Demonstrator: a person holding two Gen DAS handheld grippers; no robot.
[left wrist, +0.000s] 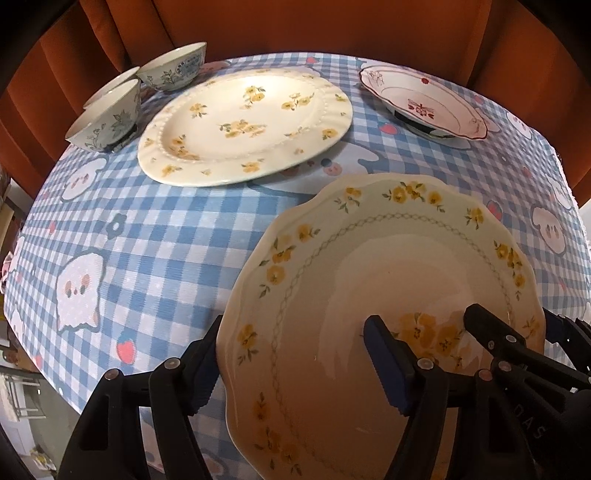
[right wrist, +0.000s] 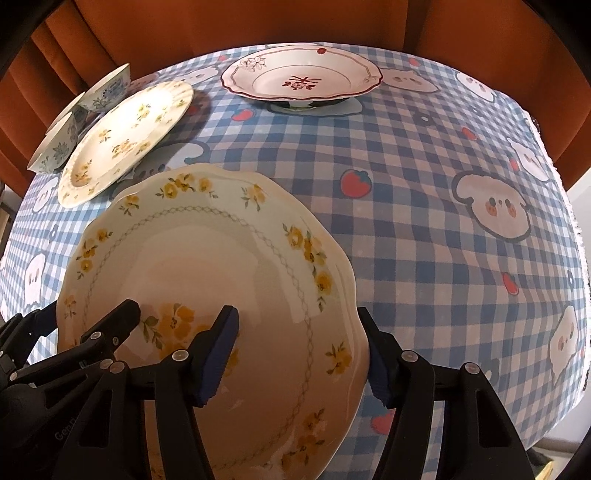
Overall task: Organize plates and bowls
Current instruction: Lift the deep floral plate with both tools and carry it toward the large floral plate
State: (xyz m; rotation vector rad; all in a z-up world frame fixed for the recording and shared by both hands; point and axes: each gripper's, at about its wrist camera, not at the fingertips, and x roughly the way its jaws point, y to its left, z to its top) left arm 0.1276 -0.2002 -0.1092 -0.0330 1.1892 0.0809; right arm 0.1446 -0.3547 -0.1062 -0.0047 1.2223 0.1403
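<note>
A scalloped cream plate with yellow flowers (left wrist: 369, 295) (right wrist: 207, 266) is at the near side of the table, its far edge raised. My left gripper (left wrist: 295, 365) straddles its left rim, one finger under and one over. My right gripper (right wrist: 299, 347) straddles its right rim the same way. Each gripper also shows in the other's view. A large cream flowered plate (left wrist: 243, 125) (right wrist: 122, 136) lies at the far left. Blue-patterned bowls (left wrist: 110, 118) (right wrist: 59, 144) sit behind it. A red-trimmed deep plate (left wrist: 424, 99) (right wrist: 299, 77) stands at the far right on a dark dish.
The table wears a blue-and-white checked cloth (left wrist: 166, 240) (right wrist: 424, 221) with cartoon prints. Orange curtains (left wrist: 295, 22) hang behind the table. The table's near and side edges drop off to the floor.
</note>
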